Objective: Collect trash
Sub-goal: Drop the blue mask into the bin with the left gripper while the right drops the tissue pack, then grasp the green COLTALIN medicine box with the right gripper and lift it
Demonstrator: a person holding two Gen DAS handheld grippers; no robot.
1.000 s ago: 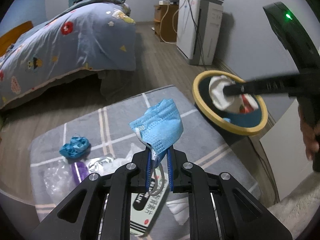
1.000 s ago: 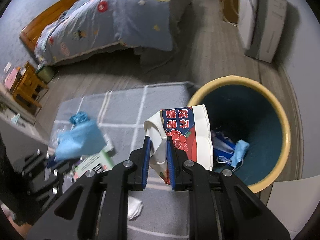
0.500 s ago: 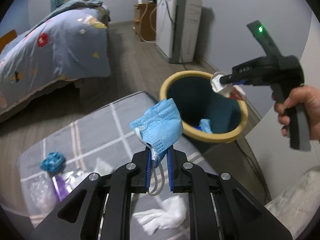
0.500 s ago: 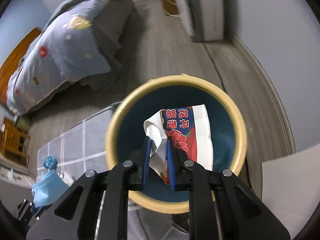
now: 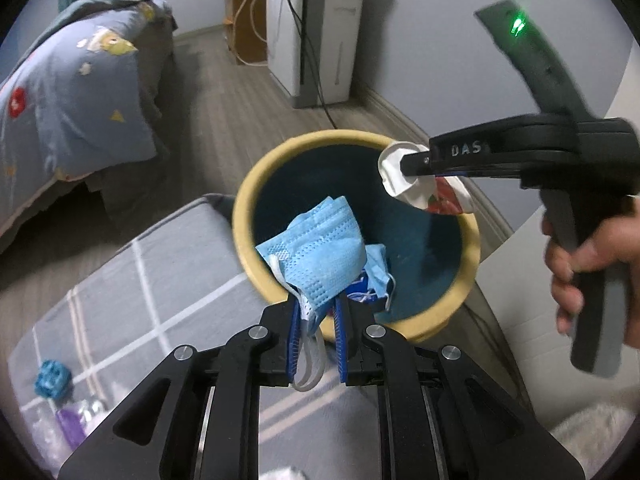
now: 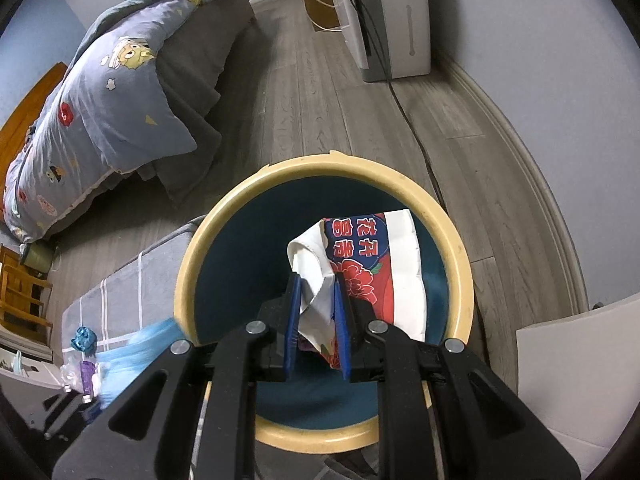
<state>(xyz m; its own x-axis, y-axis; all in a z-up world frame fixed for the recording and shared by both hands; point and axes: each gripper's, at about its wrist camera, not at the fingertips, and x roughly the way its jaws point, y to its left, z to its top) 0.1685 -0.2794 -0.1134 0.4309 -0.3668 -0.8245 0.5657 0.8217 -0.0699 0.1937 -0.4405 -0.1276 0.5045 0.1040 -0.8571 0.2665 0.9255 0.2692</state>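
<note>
In the left wrist view, the left hand-held gripper [image 5: 317, 334] is clenched on a blue face mask [image 5: 316, 250], with the mask's white ear loop [image 5: 308, 364] dangling below the pads. The mask hangs over the near rim of the yellow-rimmed trash bin [image 5: 474, 240], just above another blue mask already lying inside. The risk here is placement: the mask sits close to the near rim rather than over the bin's middle, so if it is let go now it could catch on the rim or slide back onto the grey checked rug [image 5: 160, 280]. The ear loop could also snag on a finger and keep the mask from dropping. Across the bin, the right hand-held gripper [image 5: 404, 168], held in a person's hand [image 5: 592, 264], grips a crumpled red-and-white wrapper [image 5: 424, 190] above the far rim; both tools crowd the same opening and could bump.

In the right wrist view, the right hand-held gripper [image 6: 317, 330] is clamped on the wrapper [image 6: 372, 264], which hangs well inside the bin's [image 6: 224, 216] opening, so a clean drop looks likely. The stiff, creased paper might still cling to a pad. At the lower left, a blurred blue shape near the rim is probably the mask, though the smear makes that uncertain. More litter [image 6: 84, 340] remains on the rug [image 6: 120, 292], so the job is not finished.
</note>
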